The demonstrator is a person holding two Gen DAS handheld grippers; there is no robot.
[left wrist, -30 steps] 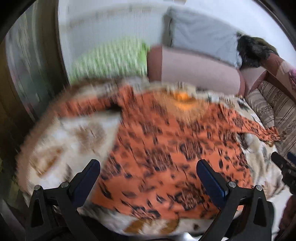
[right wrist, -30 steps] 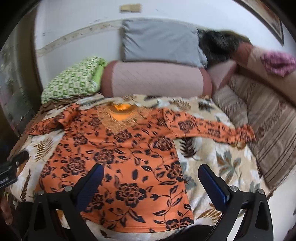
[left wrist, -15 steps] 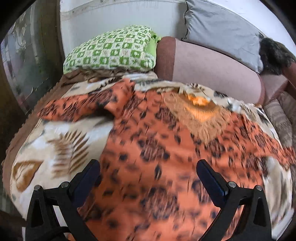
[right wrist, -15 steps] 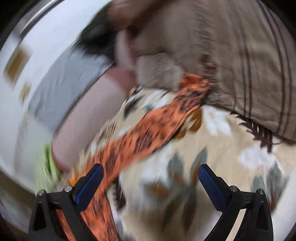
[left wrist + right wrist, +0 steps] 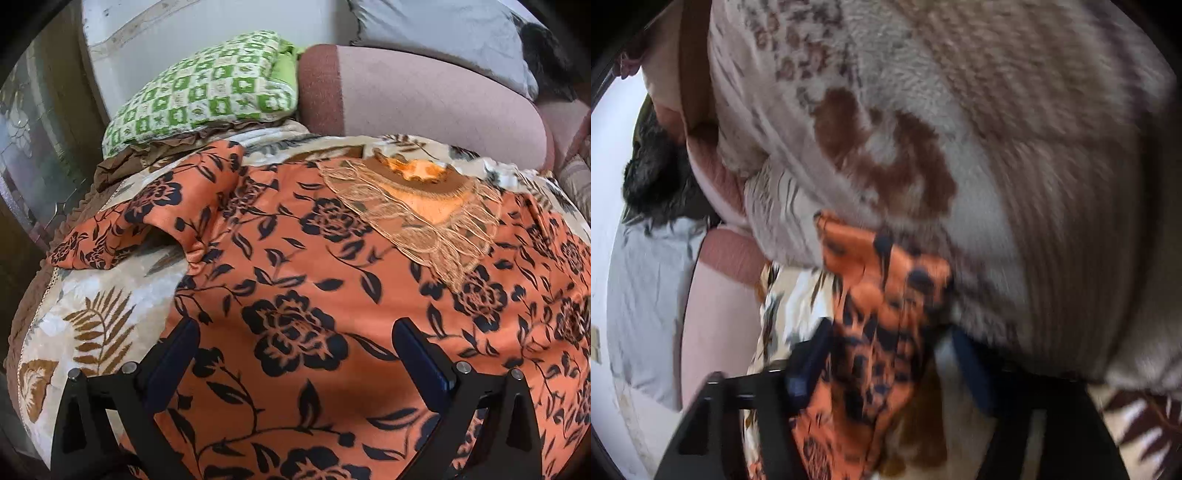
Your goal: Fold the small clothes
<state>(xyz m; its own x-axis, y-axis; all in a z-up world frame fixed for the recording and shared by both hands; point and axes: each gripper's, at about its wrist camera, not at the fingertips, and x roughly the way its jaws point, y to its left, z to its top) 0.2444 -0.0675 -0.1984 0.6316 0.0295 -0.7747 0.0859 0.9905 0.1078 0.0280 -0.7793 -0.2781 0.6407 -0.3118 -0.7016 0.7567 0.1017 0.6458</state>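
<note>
An orange top with black flowers (image 5: pixel 314 295) lies spread flat on a leaf-print blanket (image 5: pixel 92 314); its neckline has a tan fringe (image 5: pixel 417 218). Its left sleeve (image 5: pixel 155 218) lies crumpled toward the left. My left gripper (image 5: pixel 295 350) is open and empty, low over the top's body. In the right wrist view the end of the right sleeve (image 5: pixel 882 314) lies between the fingers of my right gripper (image 5: pixel 890 354), which is open and close around it, against a fuzzy beige and brown blanket (image 5: pixel 960 147).
A green checked pillow (image 5: pixel 207 88), a pink bolster (image 5: pixel 424 99) and a grey pillow (image 5: pixel 443 29) stand along the back wall. A dark furry thing (image 5: pixel 653 177) lies by the bolster. The bed's left edge drops off beside a dark cabinet (image 5: pixel 33 129).
My left gripper has moved forward and lower over the top. My right gripper has swung right and dropped onto the end of the right sleeve, its fingers now on both sides of it.
</note>
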